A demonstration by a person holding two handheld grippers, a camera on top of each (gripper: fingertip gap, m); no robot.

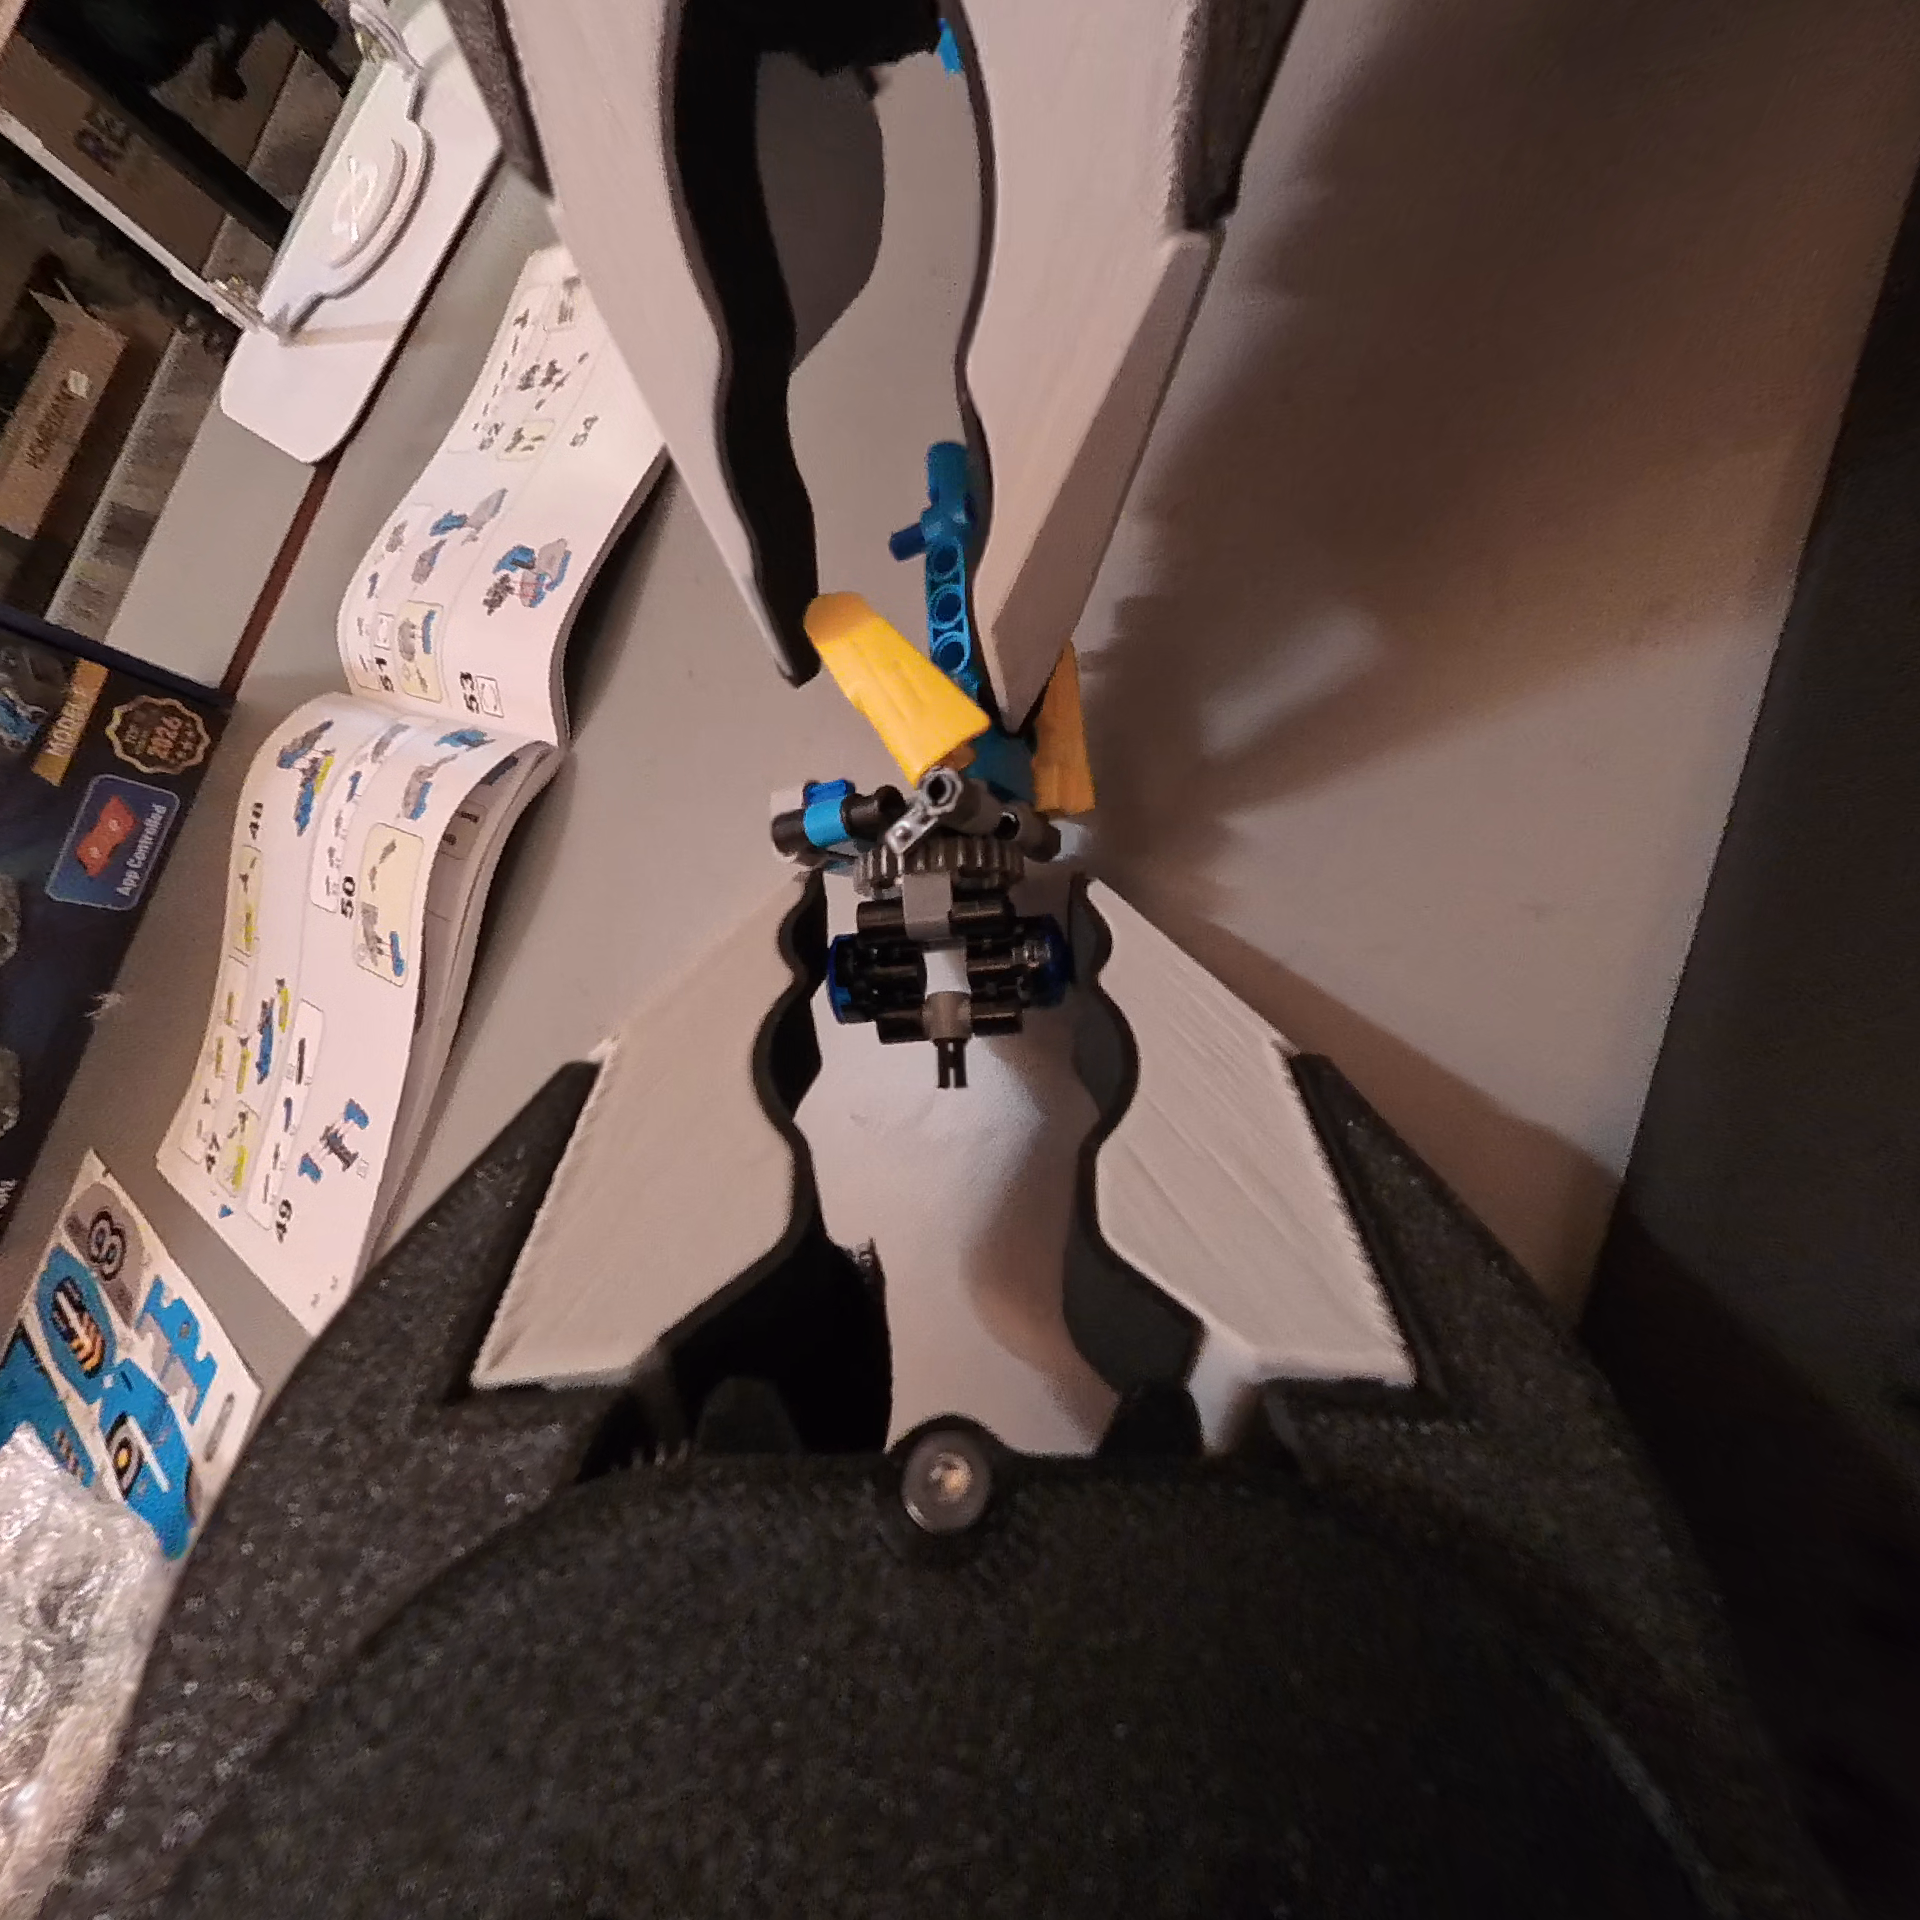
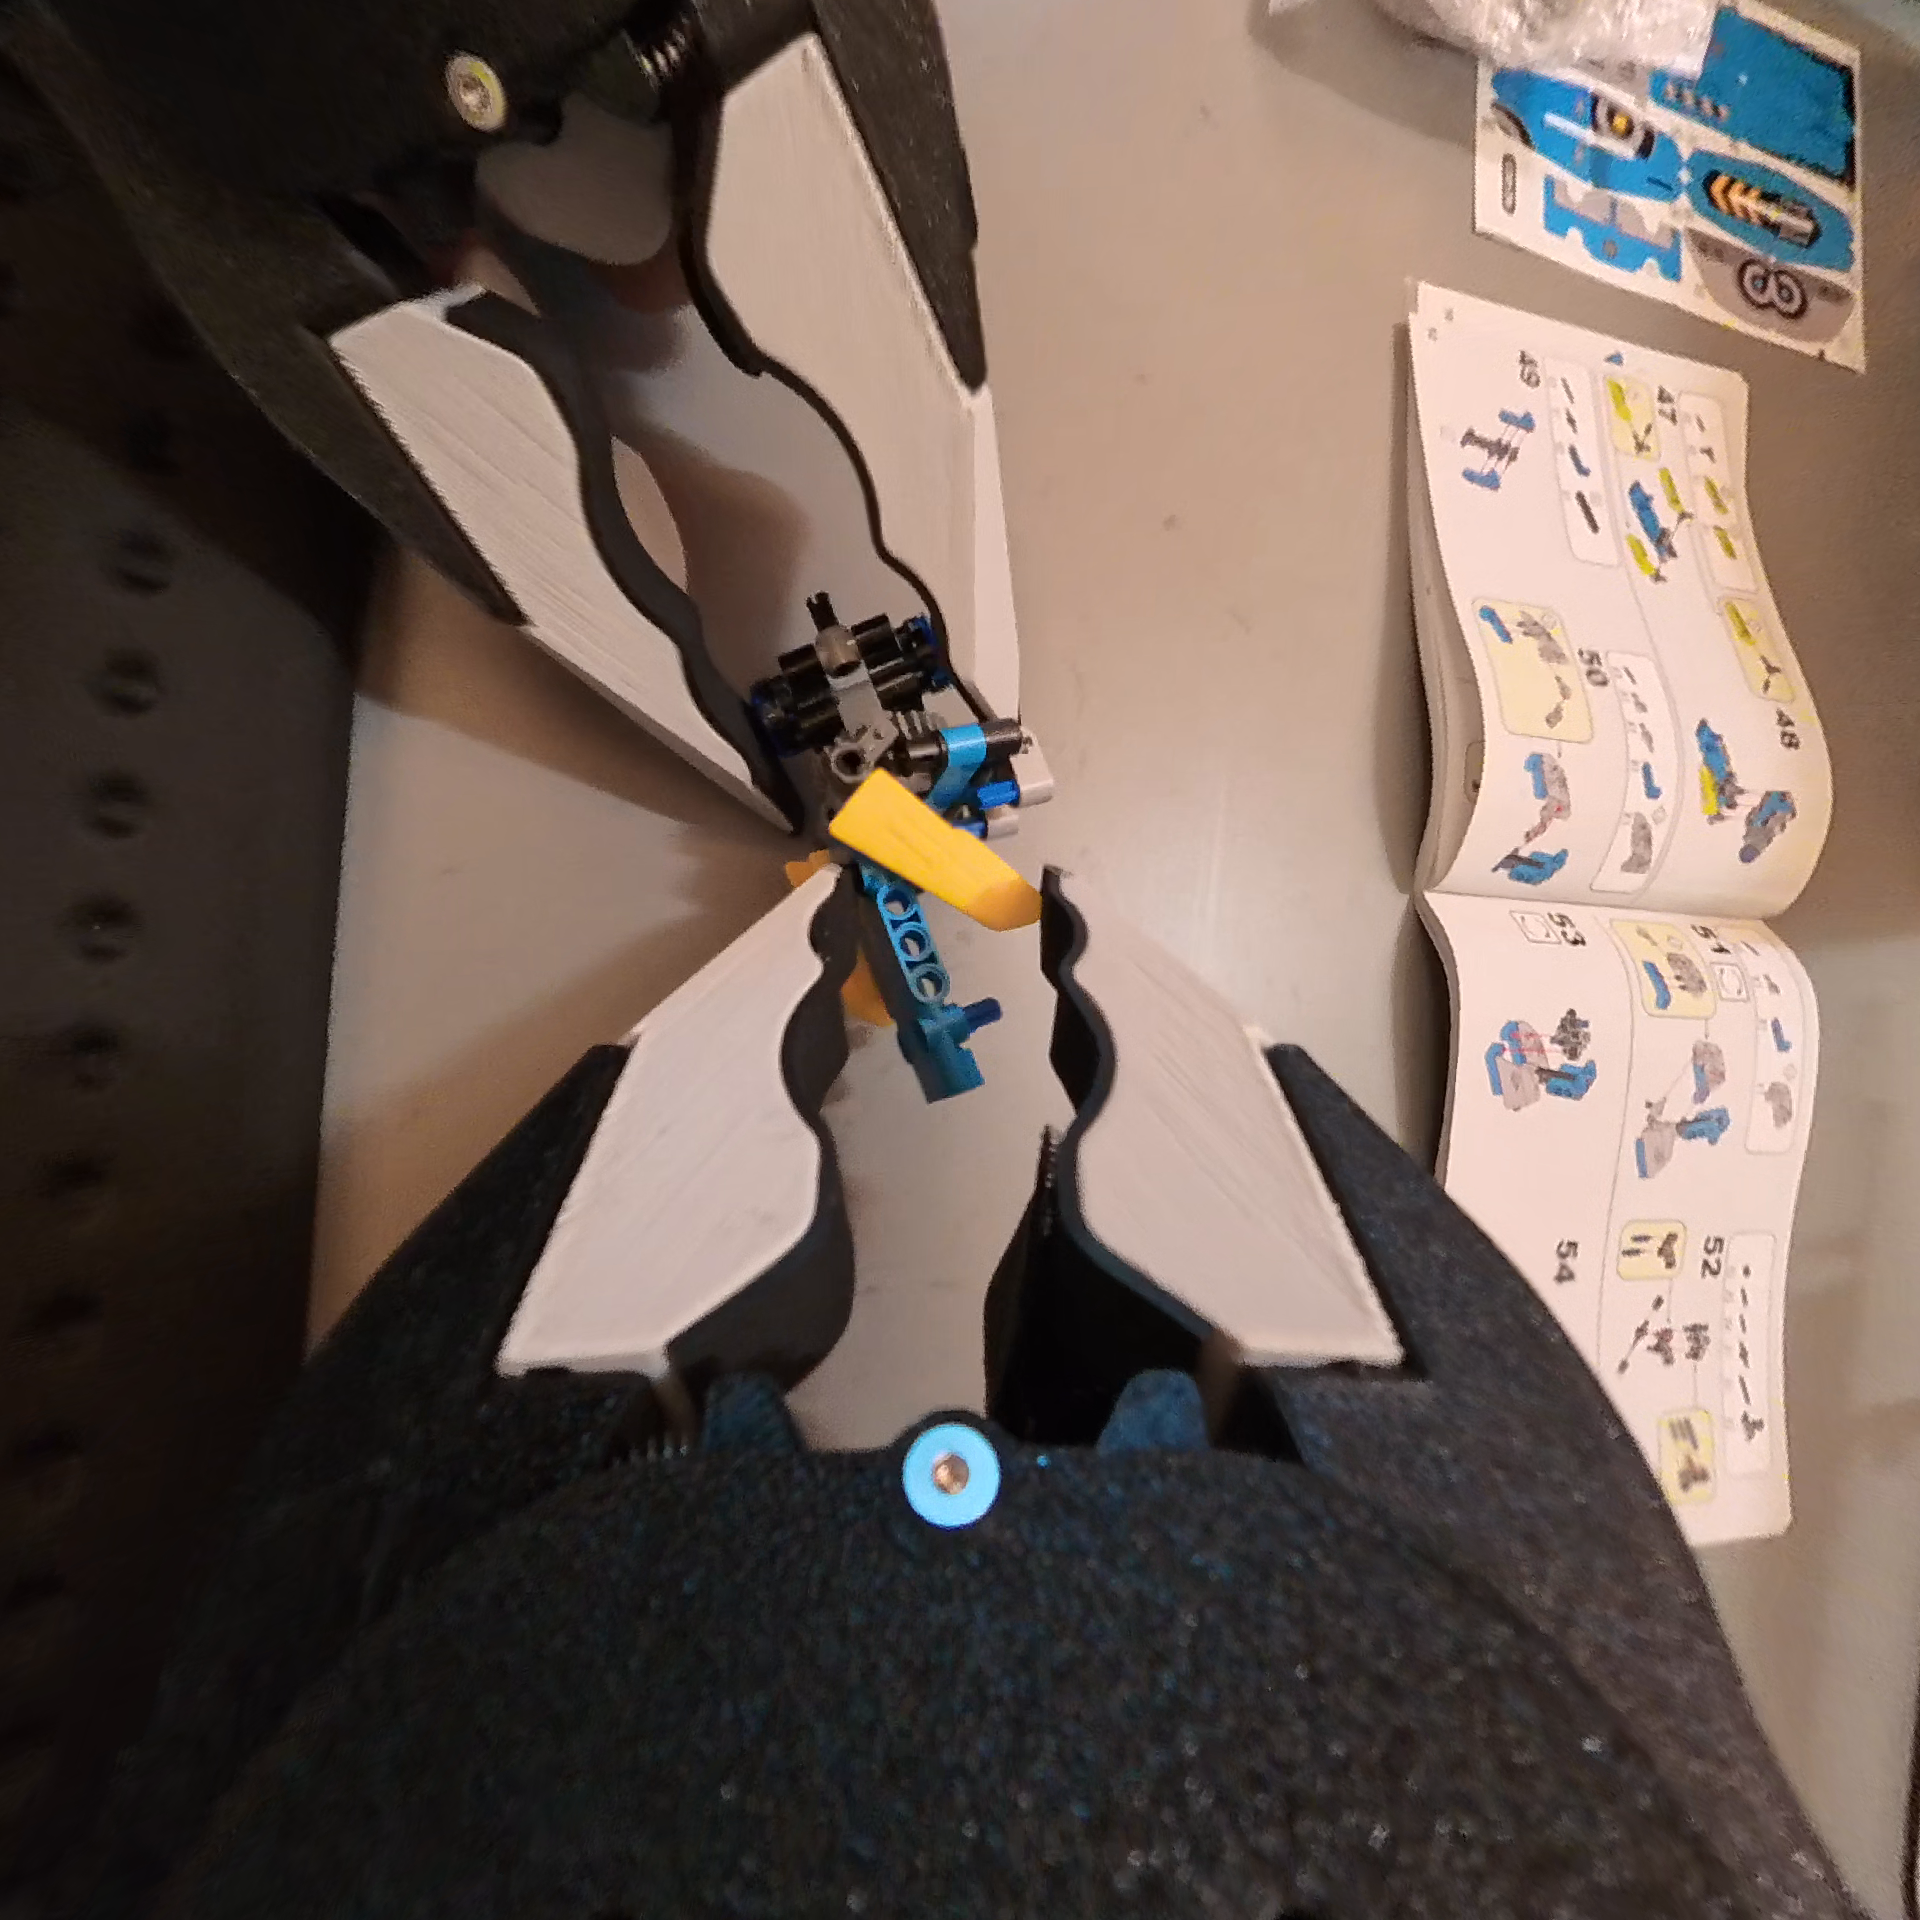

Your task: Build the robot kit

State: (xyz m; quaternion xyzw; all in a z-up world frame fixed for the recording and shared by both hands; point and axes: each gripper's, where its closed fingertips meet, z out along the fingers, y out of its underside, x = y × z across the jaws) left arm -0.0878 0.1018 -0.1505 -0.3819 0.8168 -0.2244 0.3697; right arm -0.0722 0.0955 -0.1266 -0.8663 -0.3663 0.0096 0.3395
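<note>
**Two grippers hold one small brick assembly between them**

Nearest to the left wrist camera is the left gripper [image 1: 940, 883] itself. Its white fingers are narrow around the black end of a building-brick assembly [image 1: 940, 935], where stacked black connectors and a grey gear [image 1: 935, 860] sit just inside the fingertips. This grip seems to keep the heavy end steady.

From the opposite side comes the right gripper [image 2: 940, 894]. A blue perforated beam [image 2: 914, 956] lies along its left finger, and a yellow wedge piece [image 2: 930, 847] stands across the gap at the tips. The right finger appears slightly apart from the parts, so whether this gripper really clamps them cannot be told.

The assembly hangs above a grey tabletop [image 2: 1195, 520]. To the right gripper's right side lies an open instruction booklet [image 2: 1621, 831], and farther ahead a sticker sheet [image 2: 1673, 177], probably kept within sight for reference. To the left gripper's left is a dark product box [image 1: 94, 831].
</note>
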